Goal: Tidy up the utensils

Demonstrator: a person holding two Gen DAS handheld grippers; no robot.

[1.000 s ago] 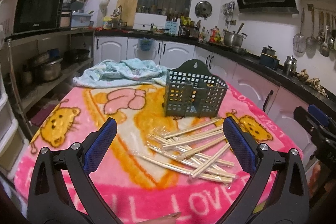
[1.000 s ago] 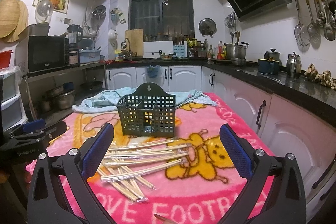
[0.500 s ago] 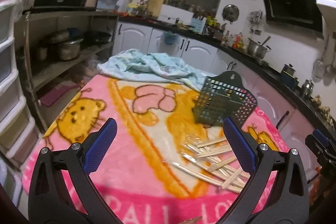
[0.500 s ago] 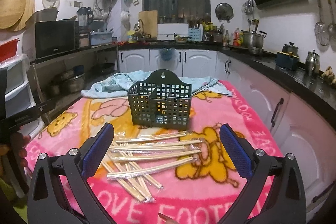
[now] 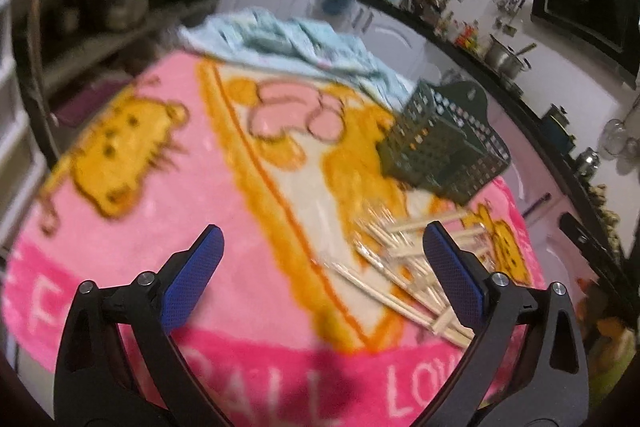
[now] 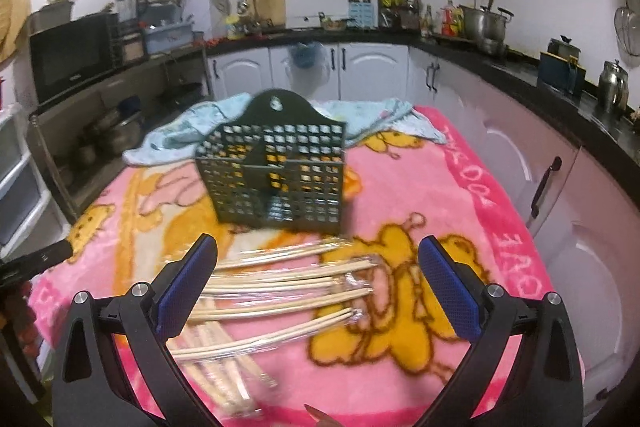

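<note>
On the pink cartoon blanket (image 6: 460,187) that covers my work table, the right wrist view gives me the clearer read: the dark green slotted utensil basket (image 6: 276,175) stands upright near the middle, and just in front of it lies a loose pile of plastic-wrapped wooden chopsticks (image 6: 288,291), most lying crosswise, a few angled underneath. My right gripper (image 6: 316,303) hangs above that pile with its blue-padded fingers (image 6: 186,285) spread wide and nothing between them. A light blue cloth (image 6: 176,139) is crumpled behind the basket. From the left wrist camera the picture is smeared by blur, but it shows what the right one cannot: the left gripper (image 5: 320,279) sits over bare blanket (image 5: 240,267), off to the left of the chopsticks (image 5: 404,267), equally wide open and empty. There the basket (image 5: 444,151) appears tilted toward the far right, with the cloth (image 5: 296,47) beyond it. I can see the black tip of the left tool (image 6: 40,257) only at the right view's left edge, well apart from the pile.
</note>
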